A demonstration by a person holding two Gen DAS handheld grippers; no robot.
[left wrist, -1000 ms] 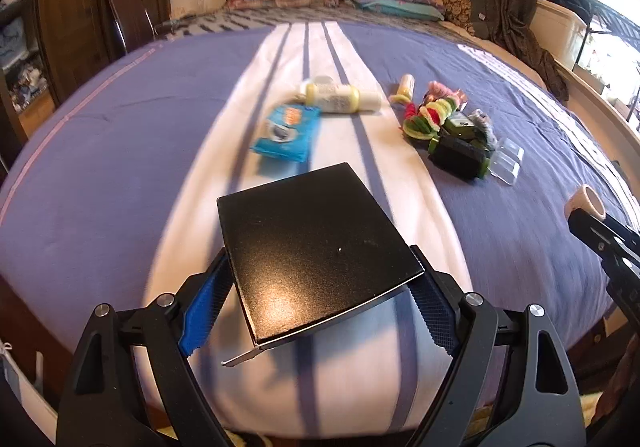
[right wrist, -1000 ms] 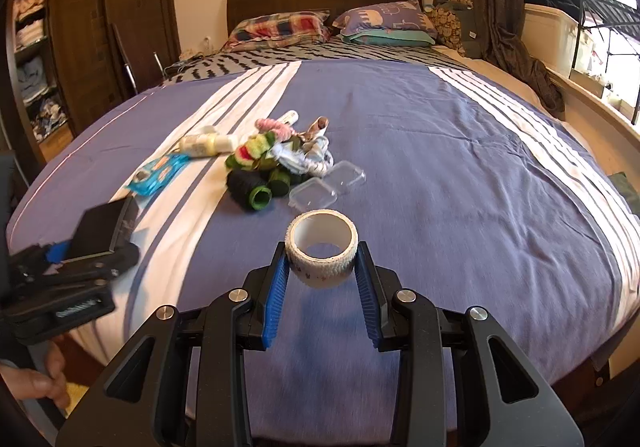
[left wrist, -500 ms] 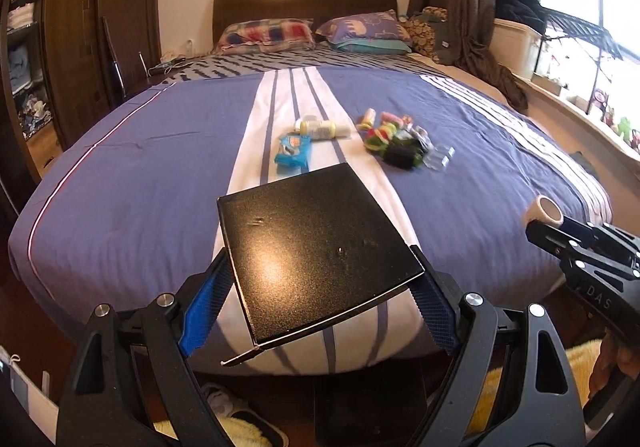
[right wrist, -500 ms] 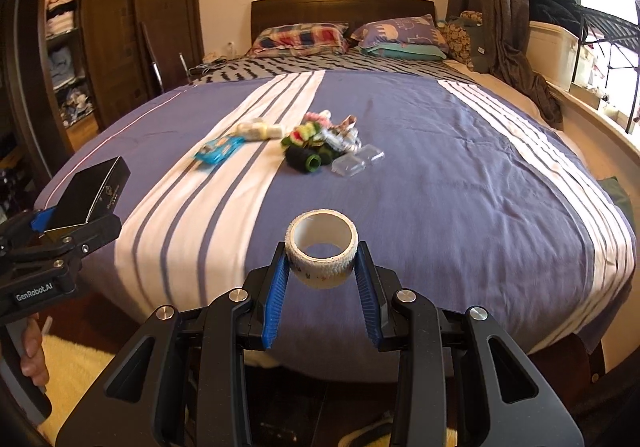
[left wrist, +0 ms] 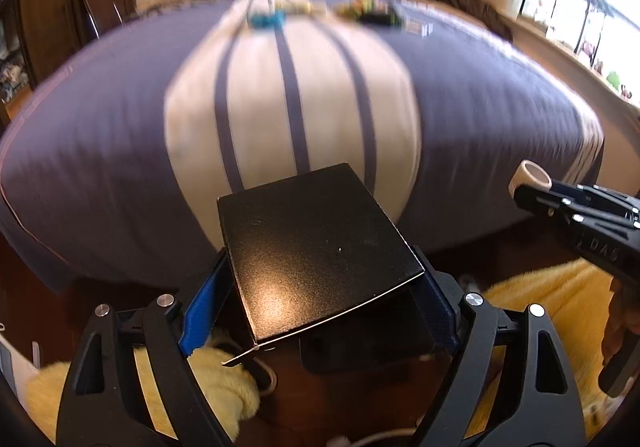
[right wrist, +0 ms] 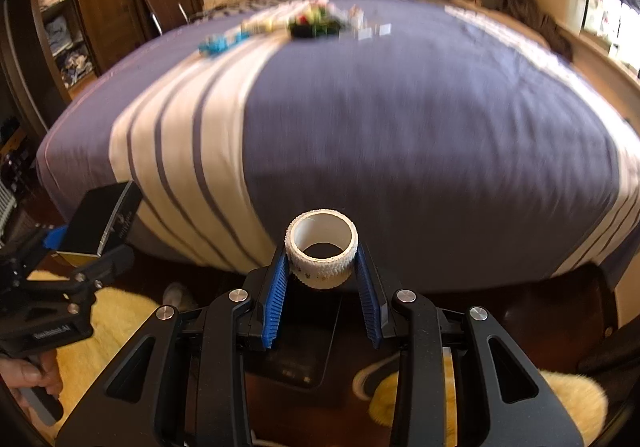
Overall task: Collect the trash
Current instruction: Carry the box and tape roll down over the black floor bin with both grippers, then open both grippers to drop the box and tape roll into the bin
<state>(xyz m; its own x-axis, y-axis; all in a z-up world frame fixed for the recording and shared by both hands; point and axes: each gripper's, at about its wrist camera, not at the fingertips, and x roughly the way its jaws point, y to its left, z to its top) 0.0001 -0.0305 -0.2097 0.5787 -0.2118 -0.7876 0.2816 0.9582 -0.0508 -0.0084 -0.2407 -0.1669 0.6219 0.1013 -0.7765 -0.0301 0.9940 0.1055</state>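
The left gripper (left wrist: 320, 311) pinched a flat black box (left wrist: 316, 247) between its blue pads, off the foot of the bed (left wrist: 100, 135). The right gripper (right wrist: 322, 287) squeezed a white tape roll (right wrist: 321, 253). More trash (right wrist: 312, 23) lay far up the bed, blurry.

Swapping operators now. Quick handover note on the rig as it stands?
Left gripper: shut on black box, held off the foot of the bed.
Right gripper: shut on white tape roll, also past the bed edge, above the floor.
Done: those two items picked up.
Left: drop both (no bin visible), then the pile far up the bed, blurred: blue packet and mixed pieces.
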